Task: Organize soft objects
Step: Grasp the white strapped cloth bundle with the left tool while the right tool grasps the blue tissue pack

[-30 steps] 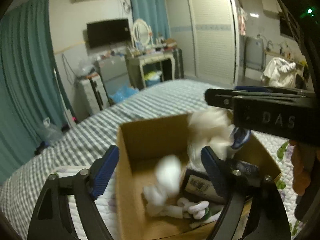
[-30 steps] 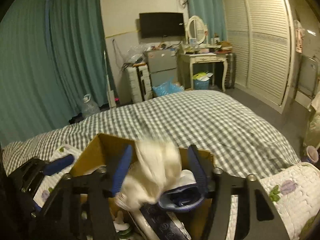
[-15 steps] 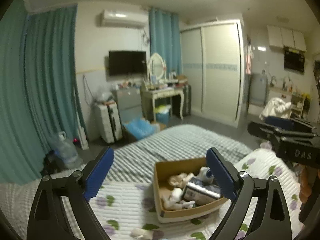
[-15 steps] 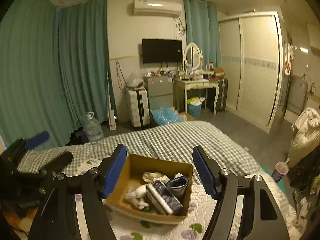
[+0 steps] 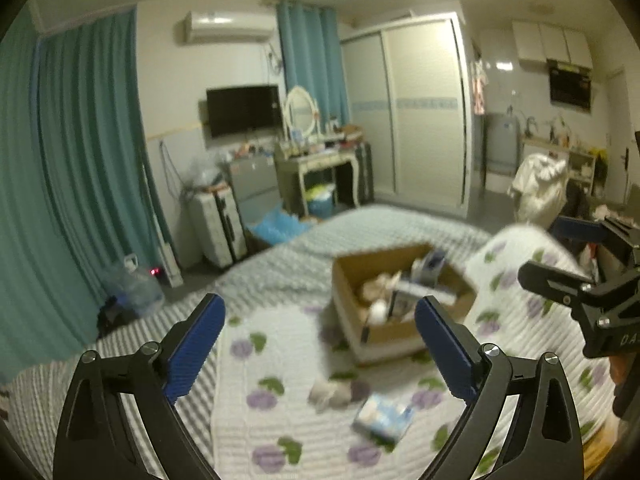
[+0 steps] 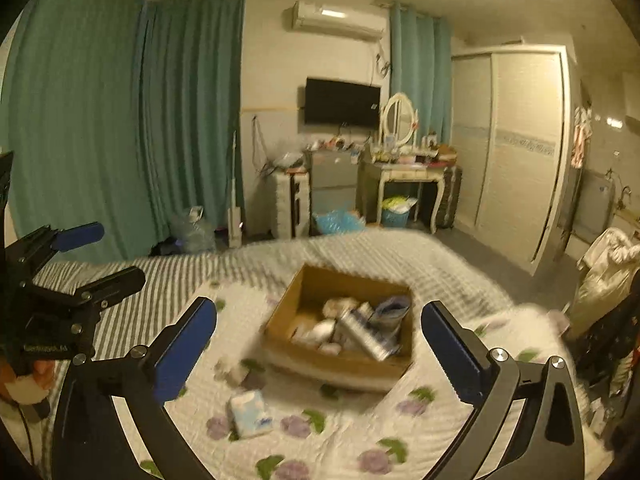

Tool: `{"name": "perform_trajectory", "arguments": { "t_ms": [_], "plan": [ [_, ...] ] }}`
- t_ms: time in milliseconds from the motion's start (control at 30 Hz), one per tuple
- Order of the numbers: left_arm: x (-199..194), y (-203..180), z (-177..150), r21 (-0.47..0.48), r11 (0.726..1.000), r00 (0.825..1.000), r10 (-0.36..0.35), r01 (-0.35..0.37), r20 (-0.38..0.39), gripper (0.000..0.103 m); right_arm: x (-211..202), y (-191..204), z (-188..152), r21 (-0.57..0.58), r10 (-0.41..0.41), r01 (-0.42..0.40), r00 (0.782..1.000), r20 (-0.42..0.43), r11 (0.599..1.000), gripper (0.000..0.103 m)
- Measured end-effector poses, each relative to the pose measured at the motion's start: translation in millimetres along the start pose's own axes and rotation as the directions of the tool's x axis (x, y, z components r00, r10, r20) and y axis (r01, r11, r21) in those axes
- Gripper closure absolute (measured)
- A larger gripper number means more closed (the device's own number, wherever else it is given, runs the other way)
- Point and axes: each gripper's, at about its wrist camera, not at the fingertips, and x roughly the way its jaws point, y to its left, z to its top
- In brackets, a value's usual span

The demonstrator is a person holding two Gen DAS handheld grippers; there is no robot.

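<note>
Cardboard box (image 6: 340, 322) holding soft items sits on the quilted bed (image 6: 360, 432), a tissue pack (image 6: 250, 414) and a small blurred plush (image 5: 330, 394) lying just in front, left tool (image 5: 320, 354) and right tool (image 6: 320, 354) both spread wide, gripping nothing.

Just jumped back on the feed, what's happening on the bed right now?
A person holds both grippers above the bed, jaws open and holding nothing. The left gripper and right gripper face the cardboard box, which already contains several soft items. Outside the box on the quilt lie a tissue pack and a small blurred item, not yet put away.
</note>
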Motion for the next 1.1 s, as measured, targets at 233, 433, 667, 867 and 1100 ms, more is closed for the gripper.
{"name": "perform_trajectory", "arguments": {
  "t_ms": [233,433,667,867,1100],
  "plan": [
    [65,26,-69,-0.031,0.999,0.992,-0.015,0.012,-0.125,0.005,75,27,-91,0.066,0.057,-0.049,0.991,-0.124,0.997,0.000],
    [105,48,-107,-0.121,0.992,0.981,-0.050,0.027,-0.188,0.005,145,44,-143,0.111,0.118,-0.093,0.963,-0.243,0.989,0.000],
    [123,39,-133,-0.023,0.999,0.968,-0.042,0.037,-0.249,0.005,186,61,-179,0.124,0.156,-0.122,0.934,-0.321,0.985,0.011],
    [134,28,-145,0.006,0.999,0.956,-0.032,0.035,-0.293,0.006,191,55,-186,0.160,0.201,-0.156,0.924,-0.325,0.975,0.048],
    [147,-4,-137,0.008,0.997,0.950,-0.071,0.077,-0.304,0.007,175,24,-166,0.152,0.084,-0.045,0.961,-0.264,0.987,0.050]
  ]
}}
